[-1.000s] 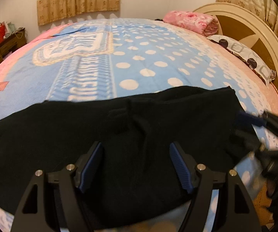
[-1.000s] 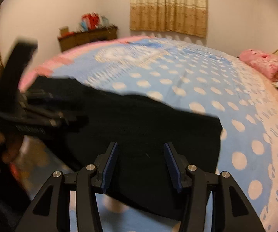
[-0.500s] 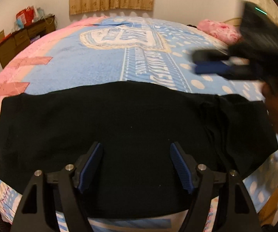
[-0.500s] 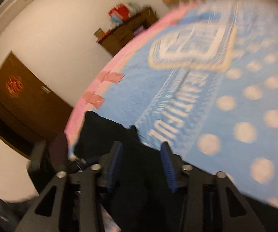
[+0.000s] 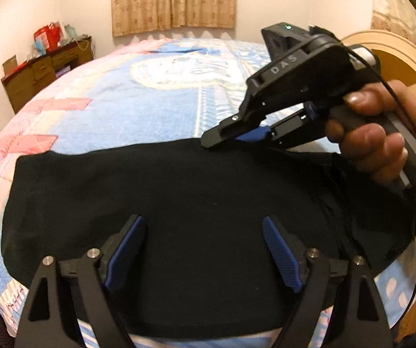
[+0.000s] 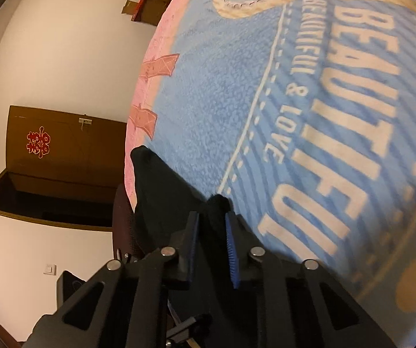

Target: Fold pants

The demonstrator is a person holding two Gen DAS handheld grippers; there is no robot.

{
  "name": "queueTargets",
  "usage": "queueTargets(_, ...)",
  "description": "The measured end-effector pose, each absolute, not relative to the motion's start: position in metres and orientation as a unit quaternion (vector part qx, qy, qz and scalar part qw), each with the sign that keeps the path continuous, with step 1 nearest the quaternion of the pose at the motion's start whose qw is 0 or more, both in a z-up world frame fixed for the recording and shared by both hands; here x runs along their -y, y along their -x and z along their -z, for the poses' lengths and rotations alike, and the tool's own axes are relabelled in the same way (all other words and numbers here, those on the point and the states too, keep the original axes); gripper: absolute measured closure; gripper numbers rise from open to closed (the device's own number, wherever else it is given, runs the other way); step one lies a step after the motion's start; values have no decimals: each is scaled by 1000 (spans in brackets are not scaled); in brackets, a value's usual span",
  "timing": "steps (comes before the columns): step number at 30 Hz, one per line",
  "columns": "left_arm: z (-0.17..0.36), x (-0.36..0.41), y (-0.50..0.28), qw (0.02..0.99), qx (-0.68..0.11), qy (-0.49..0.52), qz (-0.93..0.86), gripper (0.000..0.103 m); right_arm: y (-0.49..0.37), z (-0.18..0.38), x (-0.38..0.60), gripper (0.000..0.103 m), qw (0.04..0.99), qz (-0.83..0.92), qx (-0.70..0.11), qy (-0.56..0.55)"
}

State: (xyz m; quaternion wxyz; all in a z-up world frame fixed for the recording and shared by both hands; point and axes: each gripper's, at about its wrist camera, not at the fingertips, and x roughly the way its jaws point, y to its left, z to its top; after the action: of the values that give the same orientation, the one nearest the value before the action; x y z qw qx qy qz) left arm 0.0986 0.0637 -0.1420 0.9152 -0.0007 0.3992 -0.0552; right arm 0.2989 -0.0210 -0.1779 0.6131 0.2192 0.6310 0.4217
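Black pants (image 5: 193, 203) lie spread flat across the near edge of the bed. My left gripper (image 5: 202, 219) hovers over their near middle, jaws wide and still opening, nothing pinched between them. A person's hand (image 5: 376, 133) holds my right gripper (image 5: 208, 143), whose tip is down on the far edge of the pants. In the right wrist view the right gripper (image 6: 212, 214) is rolled sideways. Its jaws are closing, and a raised fold of the pants (image 6: 161, 185) is caught between the blue pads (image 6: 229, 240).
The blue and pink blanket (image 5: 121, 110) covers the bed beyond the pants. A cream headboard (image 5: 396, 58) stands at the right, a cluttered wooden dresser (image 5: 43, 69) at the back left. A brown door (image 6: 63, 150) and a dark red chair (image 6: 121, 220) are beside the bed.
The right gripper swung from the right end of the pants to their far edge and narrowed its jaws around a fold. The left gripper shifted sideways along the pants and widened slightly.
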Motion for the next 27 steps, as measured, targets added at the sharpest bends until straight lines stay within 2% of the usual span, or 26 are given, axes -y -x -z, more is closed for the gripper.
queueTargets(2,147,-65,-102,911,-409,3,52,17,-300,180,16,93,616,-421,-629,-220)
queueTargets(8,148,-57,-103,914,-402,-17,51,13,-302,191,18,90,568,-441,-628,-297)
queueTargets(12,148,-56,-103,915,-401,-20,50,12,-305,196,21,90,575,-421,-631,-305)
queueTargets(15,148,-54,-99,915,-400,-20,50,12,-304,190,16,91,587,-418,-625,-300)
queueTargets(18,148,-53,-98,915,-399,-21,49,12,-303,184,11,97,601,-418,-611,-301)
queueTargets(27,149,-52,-94,917,-395,-27,45,11,-305,158,13,100,676,-393,-559,-276)
